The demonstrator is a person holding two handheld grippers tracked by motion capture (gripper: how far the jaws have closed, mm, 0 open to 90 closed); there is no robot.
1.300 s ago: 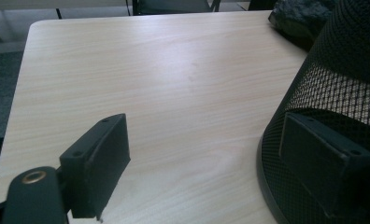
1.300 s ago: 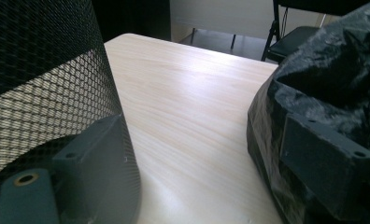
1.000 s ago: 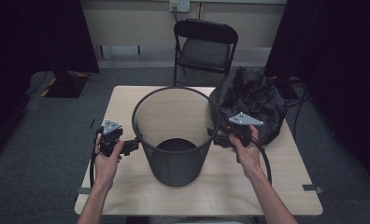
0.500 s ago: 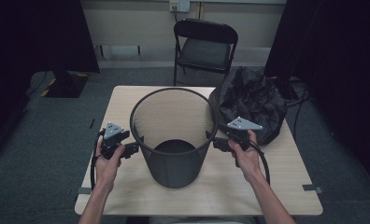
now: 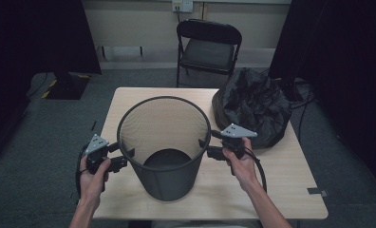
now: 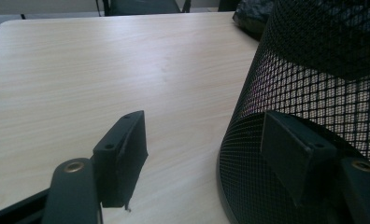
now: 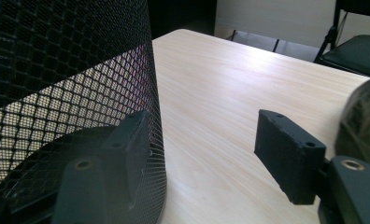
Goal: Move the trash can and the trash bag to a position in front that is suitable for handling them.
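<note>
A black mesh wastebasket (image 5: 169, 183) stands upright in the middle of the light wooden table (image 5: 281, 180) with nothing inside it. My left gripper (image 5: 122, 159) is at its left side, near the rim, and is open. In the left gripper view the basket (image 6: 323, 84) rises on the right, and the left gripper (image 6: 202, 126) has one jaw over the bare table and the other in front of the mesh. My right gripper (image 5: 206, 147) is open at the basket's right side. In the right gripper view the right gripper (image 7: 202, 121) has one jaw showing through the mesh of the basket (image 7: 57, 70).
A crumpled black bag (image 5: 252, 109) lies at the table's back right, close behind my right hand. A black folding chair (image 5: 207, 47) stands beyond the far edge. Bare tabletop shows left of the basket and at the near right.
The basket has shifted a little toward the near edge and to the left. Both grippers came the same way with it, staying at its sides.
</note>
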